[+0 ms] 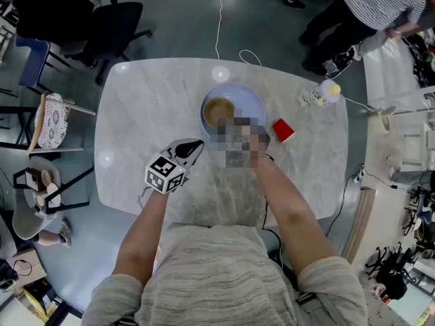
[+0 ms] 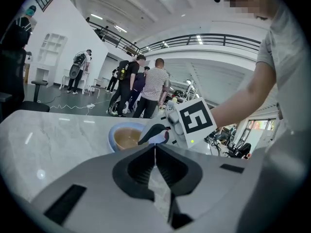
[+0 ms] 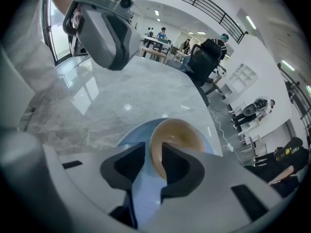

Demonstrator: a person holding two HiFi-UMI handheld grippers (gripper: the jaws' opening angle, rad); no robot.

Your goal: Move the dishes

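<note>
A tan bowl (image 1: 219, 111) sits in a pale blue plate (image 1: 250, 99) at the middle of the marble table (image 1: 149, 114). In the right gripper view my right gripper (image 3: 151, 166) points steeply down over the bowl (image 3: 182, 135). Its jaws stand apart with the bowl's near rim in the gap, above the plate (image 3: 138, 132). In the head view a mosaic patch covers this gripper. My left gripper (image 1: 192, 148) hovers left of the plate, shut on nothing. Its own view shows the closed jaws (image 2: 155, 152), the bowl (image 2: 127, 139) and the right gripper (image 2: 155, 135) beyond.
A red cup (image 1: 283, 130) stands right of the plate. A small white and yellow object (image 1: 323, 94) lies near the table's far right edge. Chairs (image 1: 51, 117) stand at the left, and a person (image 1: 370, 12) stands beyond the table at the top right.
</note>
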